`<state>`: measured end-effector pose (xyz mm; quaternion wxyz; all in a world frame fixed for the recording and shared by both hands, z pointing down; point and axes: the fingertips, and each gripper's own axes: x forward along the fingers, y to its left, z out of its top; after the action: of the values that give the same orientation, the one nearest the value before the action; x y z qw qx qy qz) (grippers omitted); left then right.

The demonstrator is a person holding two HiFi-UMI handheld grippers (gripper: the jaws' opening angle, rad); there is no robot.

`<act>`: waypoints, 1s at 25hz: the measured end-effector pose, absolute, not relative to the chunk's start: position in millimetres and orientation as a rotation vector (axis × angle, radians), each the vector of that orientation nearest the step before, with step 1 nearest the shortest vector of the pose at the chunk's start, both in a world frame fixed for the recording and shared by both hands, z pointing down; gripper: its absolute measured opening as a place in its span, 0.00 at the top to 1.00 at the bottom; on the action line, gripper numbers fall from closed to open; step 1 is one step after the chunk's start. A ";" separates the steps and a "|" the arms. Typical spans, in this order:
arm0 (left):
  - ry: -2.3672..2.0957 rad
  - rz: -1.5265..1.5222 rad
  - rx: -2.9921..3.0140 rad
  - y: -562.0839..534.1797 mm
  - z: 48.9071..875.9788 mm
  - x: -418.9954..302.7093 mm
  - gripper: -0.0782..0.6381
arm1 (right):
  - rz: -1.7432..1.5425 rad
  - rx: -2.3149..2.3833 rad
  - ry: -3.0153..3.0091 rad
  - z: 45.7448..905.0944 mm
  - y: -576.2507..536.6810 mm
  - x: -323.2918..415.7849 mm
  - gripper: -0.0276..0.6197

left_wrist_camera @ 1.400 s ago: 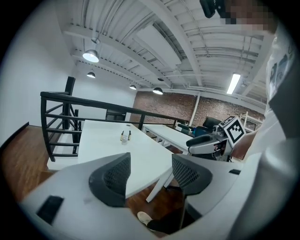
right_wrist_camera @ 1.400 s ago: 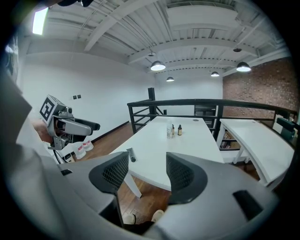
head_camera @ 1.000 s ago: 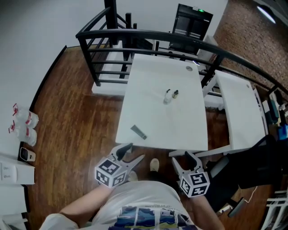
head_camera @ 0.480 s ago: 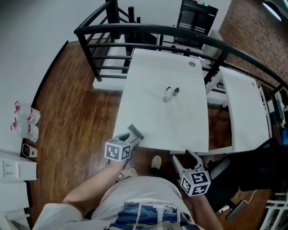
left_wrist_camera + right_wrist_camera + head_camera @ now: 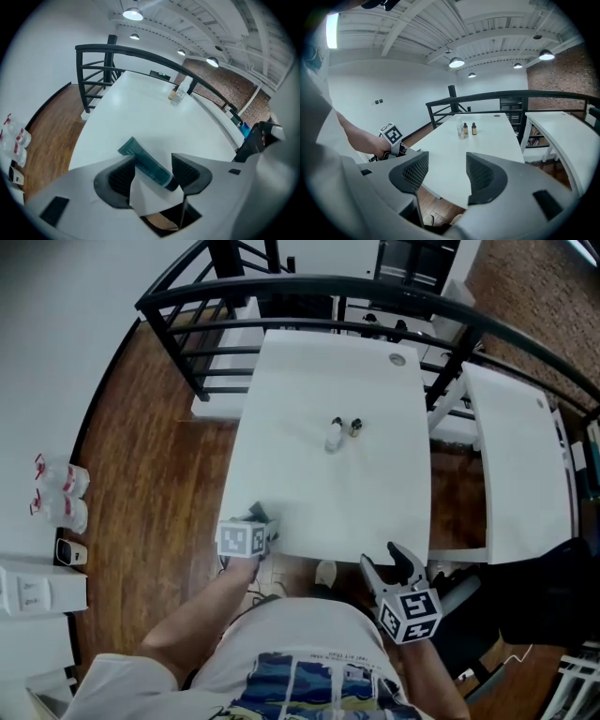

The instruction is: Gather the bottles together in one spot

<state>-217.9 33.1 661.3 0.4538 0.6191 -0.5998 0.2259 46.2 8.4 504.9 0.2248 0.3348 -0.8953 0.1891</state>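
Small bottles [image 5: 335, 437] stand close together in the middle of the white table [image 5: 309, 493]; they also show far off in the left gripper view [image 5: 177, 95] and the right gripper view [image 5: 465, 129]. A teal tube [image 5: 147, 168] lies at the table's front left corner. My left gripper [image 5: 255, 519] is lowered over it, its jaws wide apart with the tube [image 5: 151, 159] slanting between them, no pad visibly pressing. In the head view that gripper hides most of the tube. My right gripper [image 5: 384, 559] hangs open and empty just off the table's front edge [image 5: 446, 161].
A black railing [image 5: 281, 292] runs behind the table. A second white table [image 5: 511, 465] stands at the right, with a dark chair [image 5: 544, 596] below it. Plastic bottles [image 5: 58, 498] lie on the floor at far left. A small round fitting [image 5: 397, 359] sits at the table's far end.
My left gripper has gone forward and down from beside my body onto the table's front left corner, astride the tube. The right gripper has shifted slightly along the front edge.
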 end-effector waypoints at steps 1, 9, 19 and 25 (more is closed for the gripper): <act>-1.490 0.602 1.525 30.5 663.9 -217.3 0.54 | 0.527 0.914 -2.475 506.7 3.3 47.5 0.53; -1.478 0.894 1.586 20.9 675.3 -216.0 0.71 | 0.558 0.819 -2.512 519.0 -30.2 48.3 0.53; -1.414 1.065 1.589 15.3 683.8 -213.6 0.53 | 0.571 0.690 -2.555 526.1 -46.8 37.0 0.53; -1.337 1.048 1.603 20.4 688.5 -199.2 0.72 | 0.590 0.676 -2.561 530.4 -52.9 39.3 0.53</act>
<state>-199.2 20.4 688.5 0.3922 0.6312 -0.5267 0.4127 39.3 -52.9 530.4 0.2122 0.2434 -0.9222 0.2126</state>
